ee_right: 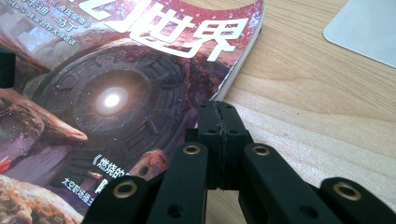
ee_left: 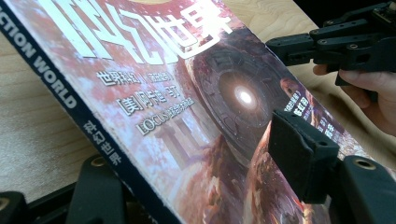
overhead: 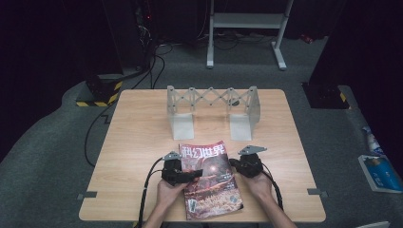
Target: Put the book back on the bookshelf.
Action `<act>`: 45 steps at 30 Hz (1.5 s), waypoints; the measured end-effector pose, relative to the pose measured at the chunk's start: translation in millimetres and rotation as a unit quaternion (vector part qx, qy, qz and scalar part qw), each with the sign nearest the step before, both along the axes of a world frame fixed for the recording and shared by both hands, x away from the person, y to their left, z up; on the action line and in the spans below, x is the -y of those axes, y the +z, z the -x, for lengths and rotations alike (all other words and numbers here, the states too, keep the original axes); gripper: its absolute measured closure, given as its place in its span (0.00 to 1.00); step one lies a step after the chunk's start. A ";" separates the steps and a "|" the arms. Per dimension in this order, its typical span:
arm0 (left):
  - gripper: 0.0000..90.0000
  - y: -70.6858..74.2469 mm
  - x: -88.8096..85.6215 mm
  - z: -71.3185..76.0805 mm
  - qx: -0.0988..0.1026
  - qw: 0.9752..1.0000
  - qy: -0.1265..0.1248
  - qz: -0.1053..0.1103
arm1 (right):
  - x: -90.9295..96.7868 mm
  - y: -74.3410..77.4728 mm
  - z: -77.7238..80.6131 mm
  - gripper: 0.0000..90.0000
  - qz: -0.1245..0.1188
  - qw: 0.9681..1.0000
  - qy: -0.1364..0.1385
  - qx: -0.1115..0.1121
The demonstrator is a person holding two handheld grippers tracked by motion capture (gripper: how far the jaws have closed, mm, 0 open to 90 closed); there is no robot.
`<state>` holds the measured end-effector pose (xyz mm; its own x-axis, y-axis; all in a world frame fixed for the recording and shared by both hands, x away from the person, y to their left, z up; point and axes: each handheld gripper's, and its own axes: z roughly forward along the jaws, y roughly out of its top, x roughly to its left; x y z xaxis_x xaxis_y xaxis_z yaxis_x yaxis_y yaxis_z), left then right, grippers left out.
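Left tool (overhead: 192,175): jaws part open around the magazine's (overhead: 209,178) spine edge, one above the cover, one under it; can't tell if the pads actually press.
Right tool (overhead: 234,164): pinched shut, nothing in it, tip just at the mag's right edge.
Magazine: lies near the front of the surface (overhead: 138,137), spine side lifted a bit.
Handling: light, floppy, glossy cover so probably slippery.
Where to grab: I'd say the spine, it's the stiffest bit.
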<state>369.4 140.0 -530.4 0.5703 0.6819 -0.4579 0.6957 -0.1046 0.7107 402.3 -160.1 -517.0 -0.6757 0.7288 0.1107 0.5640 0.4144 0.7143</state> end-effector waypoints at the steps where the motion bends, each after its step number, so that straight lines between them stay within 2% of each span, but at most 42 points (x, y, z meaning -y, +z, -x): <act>1: 0.40 0.2 -0.8 -0.5 0.000 1.000 0.001 -0.001 | -0.5 -0.2 -0.3 1.00 0.000 1.000 0.003 0.003; 4: 0.38 1.1 -3.1 -2.5 -0.005 1.000 0.006 -0.002 | -2.6 0.3 -0.6 1.00 0.002 1.000 0.008 0.006; 8: 0.35 6.3 -1.6 -7.9 -0.009 1.000 0.001 -0.029 | -4.6 0.1 -1.0 1.00 0.008 1.000 0.012 0.008; 12: 0.36 5.6 -4.4 -10.9 -0.018 1.000 0.008 -0.018 | -4.2 -0.4 -1.4 1.00 0.007 1.000 0.014 0.009; 19: 0.38 6.2 -5.4 -11.6 -0.022 1.000 0.010 -0.018 | -4.7 -0.4 -2.9 1.00 0.003 1.000 0.021 0.009; 24: 0.42 6.9 -5.6 -10.9 -0.021 0.999 0.013 -0.028 | -5.4 1.1 -4.2 1.00 0.001 0.999 0.028 0.014; 33: 0.50 7.8 -8.4 -11.2 -0.035 0.999 0.007 -0.026 | -8.2 5.1 -6.3 1.00 -0.006 0.999 0.043 0.017; 36: 0.52 8.1 -9.2 -11.4 -0.039 0.999 0.008 -0.024 | -9.3 4.8 -7.2 1.00 -0.003 0.999 0.045 0.016; 40: 0.55 8.7 -11.0 -12.2 -0.041 0.999 0.014 -0.018 | -10.7 0.6 -9.5 1.00 0.017 0.999 0.047 0.013; 41: 0.55 8.7 -11.8 -12.6 -0.038 0.999 0.015 -0.022 | -11.4 -1.2 -9.9 1.00 0.020 0.999 0.046 0.007; 43: 0.51 8.7 -12.9 -13.6 -0.033 0.999 0.029 -0.025 | -11.9 -2.3 -10.7 1.00 0.019 0.998 0.052 0.009; 45: 0.50 8.7 -14.7 -14.6 -0.034 0.999 0.035 -0.019 | -13.1 -2.2 -10.4 1.00 0.022 0.998 0.054 0.012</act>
